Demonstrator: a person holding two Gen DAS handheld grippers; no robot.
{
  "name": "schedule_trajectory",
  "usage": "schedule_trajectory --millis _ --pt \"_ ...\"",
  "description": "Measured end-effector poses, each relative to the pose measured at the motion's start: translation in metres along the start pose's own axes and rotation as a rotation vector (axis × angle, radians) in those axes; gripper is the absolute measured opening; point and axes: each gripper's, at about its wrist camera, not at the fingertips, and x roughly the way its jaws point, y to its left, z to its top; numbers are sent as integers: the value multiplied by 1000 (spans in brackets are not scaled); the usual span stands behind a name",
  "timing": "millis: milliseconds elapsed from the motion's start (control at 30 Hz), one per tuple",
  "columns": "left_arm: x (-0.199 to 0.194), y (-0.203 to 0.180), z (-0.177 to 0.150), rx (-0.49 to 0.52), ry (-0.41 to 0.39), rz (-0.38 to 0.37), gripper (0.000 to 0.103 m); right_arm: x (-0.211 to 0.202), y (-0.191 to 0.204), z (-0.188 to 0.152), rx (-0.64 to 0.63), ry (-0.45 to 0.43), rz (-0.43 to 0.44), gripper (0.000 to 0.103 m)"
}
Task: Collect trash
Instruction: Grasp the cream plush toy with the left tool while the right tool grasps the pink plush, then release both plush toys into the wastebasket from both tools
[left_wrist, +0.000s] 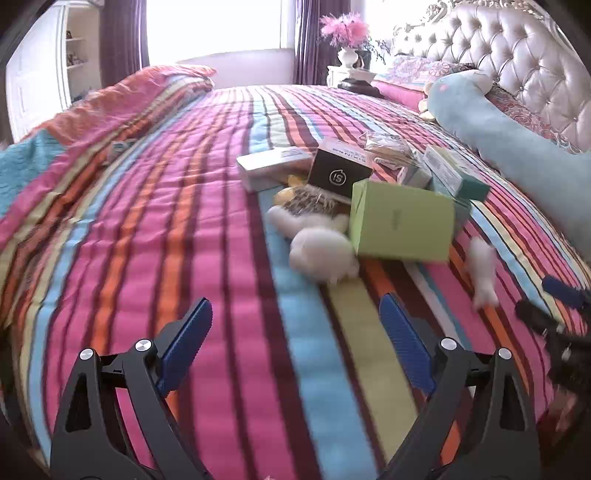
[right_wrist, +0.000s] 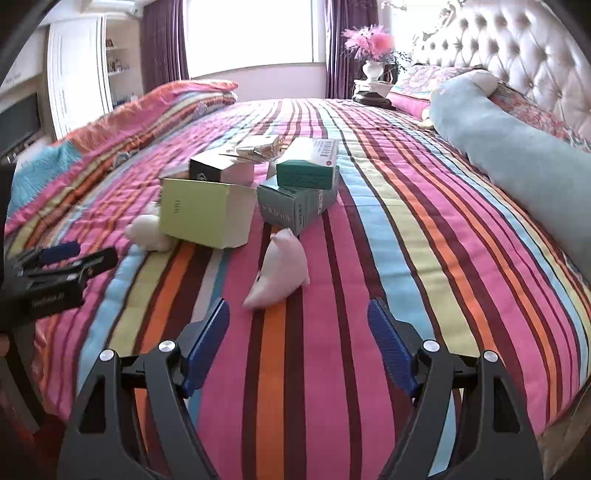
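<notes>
A heap of trash lies mid-bed on the striped bedspread (left_wrist: 147, 229): a lime-green box (left_wrist: 402, 225) (right_wrist: 205, 214), a black box (left_wrist: 340, 173) (right_wrist: 210, 168), a grey-white box (left_wrist: 273, 166), teal boxes (right_wrist: 306, 173) (left_wrist: 458, 173), a clear wrapper (left_wrist: 388, 146) (right_wrist: 258, 147) and crumpled white tissues (left_wrist: 321, 251) (right_wrist: 277, 269). My left gripper (left_wrist: 295, 332) hovers open and empty short of the nearest tissue. My right gripper (right_wrist: 297, 332) is open and empty just before another tissue. Each gripper shows at the edge of the other's view: the right gripper (left_wrist: 554, 306), the left gripper (right_wrist: 70, 258).
A long blue plush pillow (right_wrist: 517, 147) lies along the tufted headboard (left_wrist: 517, 48). A folded striped quilt (left_wrist: 122, 107) sits at the bed's far left. A nightstand with a vase of pink flowers (right_wrist: 373, 48) stands beyond the bed, by a bright window and purple curtains.
</notes>
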Motion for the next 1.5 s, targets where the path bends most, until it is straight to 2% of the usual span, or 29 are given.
schedule_trajectory --millis 100,267,433,600,733,900,933,967,1000,1033,1100,1167,1333,1500 --pt "16 -10 11 35 -7 4 89 12 0 5 -7 13 3 73" --pt "43 -16 14 118 46 34 89 19 -2 7 -17 24 8 73" --pt "58 -16 15 133 57 85 89 27 6 13 -52 31 -5 73" --pt "67 -20 30 146 54 78 89 40 10 17 -65 55 -12 73" --pt "86 -22 47 179 78 132 89 54 12 20 -55 87 -31 73" --pt "101 -12 52 141 133 77 89 63 10 20 -48 134 -21 71" --pt "101 -10 51 130 134 63 80 63 9 20 -50 134 -13 67" --pt "100 -8 50 116 141 33 67 63 9 19 -55 141 2 62" --pt "98 -6 49 103 139 16 60 62 9 18 -58 141 8 59" --pt "96 -6 48 101 135 22 45 60 9 18 -61 139 16 51" --pt "91 -4 44 95 136 21 45 56 9 17 -53 137 39 35" --pt "85 2 39 80 134 8 44 52 7 17 -39 137 58 30" --pt "57 19 25 43 99 -23 44 40 -6 11 42 130 151 30" --pt "13 30 3 16 40 -70 44 16 -6 7 34 82 156 30"
